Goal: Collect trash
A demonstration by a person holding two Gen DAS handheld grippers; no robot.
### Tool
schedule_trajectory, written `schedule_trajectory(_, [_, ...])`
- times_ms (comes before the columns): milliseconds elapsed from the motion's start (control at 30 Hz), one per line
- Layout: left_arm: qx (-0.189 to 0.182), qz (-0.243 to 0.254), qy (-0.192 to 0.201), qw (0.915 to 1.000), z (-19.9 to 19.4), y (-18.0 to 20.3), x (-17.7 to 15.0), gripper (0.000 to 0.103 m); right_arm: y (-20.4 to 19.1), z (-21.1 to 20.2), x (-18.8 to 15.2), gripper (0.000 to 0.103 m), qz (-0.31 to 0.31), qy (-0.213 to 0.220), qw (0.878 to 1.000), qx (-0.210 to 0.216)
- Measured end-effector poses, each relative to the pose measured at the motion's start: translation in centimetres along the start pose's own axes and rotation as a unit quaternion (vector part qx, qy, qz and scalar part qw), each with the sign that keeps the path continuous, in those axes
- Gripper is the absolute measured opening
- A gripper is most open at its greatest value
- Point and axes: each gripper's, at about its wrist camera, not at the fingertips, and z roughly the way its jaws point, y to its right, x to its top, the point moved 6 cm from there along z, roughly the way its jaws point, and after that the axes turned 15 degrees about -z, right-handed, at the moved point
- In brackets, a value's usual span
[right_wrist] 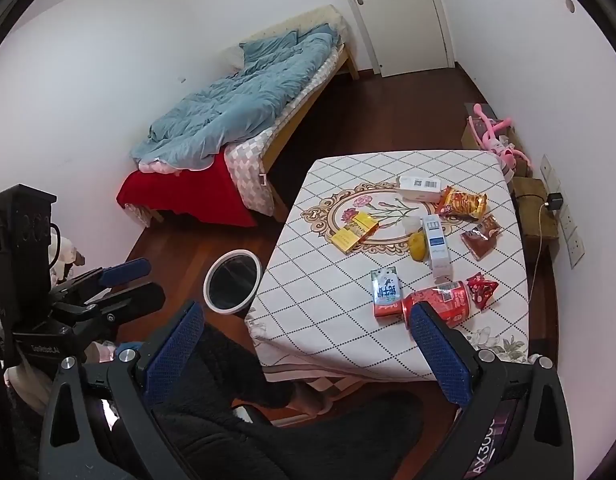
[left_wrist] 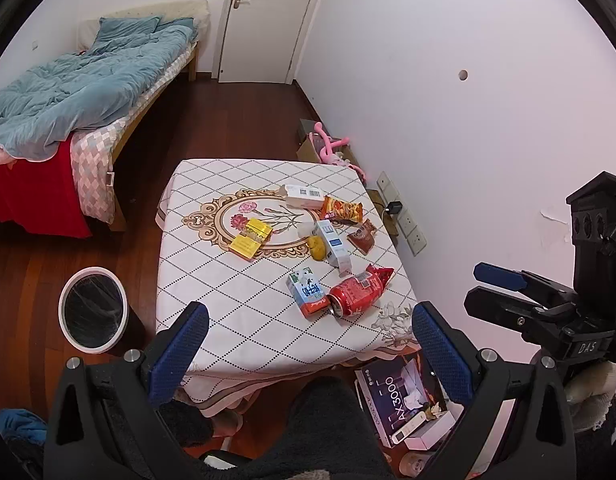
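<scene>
Trash lies on the patterned tablecloth (left_wrist: 227,288): a red can (left_wrist: 354,300) on its side, a milk carton (left_wrist: 308,292), a red wrapper (left_wrist: 382,274), a white-blue box (left_wrist: 334,246), a yellow item (left_wrist: 318,249), two yellow packs (left_wrist: 251,238), an orange snack bag (left_wrist: 343,210), a brown packet (left_wrist: 362,236) and a white box (left_wrist: 301,196). A white-rimmed bin (left_wrist: 93,310) with a black liner stands on the floor left of the table. My left gripper (left_wrist: 308,344) is open and empty, above the table's near edge. My right gripper (right_wrist: 308,344) is open and empty, near the can (right_wrist: 440,300); it also shows in the left wrist view (left_wrist: 496,292).
A bed (left_wrist: 87,88) with a blue quilt stands at the left, a door (left_wrist: 263,20) at the back. Boxes (left_wrist: 404,404) lie on the floor under the table's right corner. Wall sockets with a charger (left_wrist: 396,208) and pink toys (left_wrist: 332,148) sit along the right wall.
</scene>
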Motion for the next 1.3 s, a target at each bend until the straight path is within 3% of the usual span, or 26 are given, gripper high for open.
schedule_trajectory(1300, [-0.004,-0.002,-0.012,0.9999,0.5,-1.1,0.0,0.103,-0.5,1.0,0.2,0.103,-0.008,-0.007,1.0,0.003])
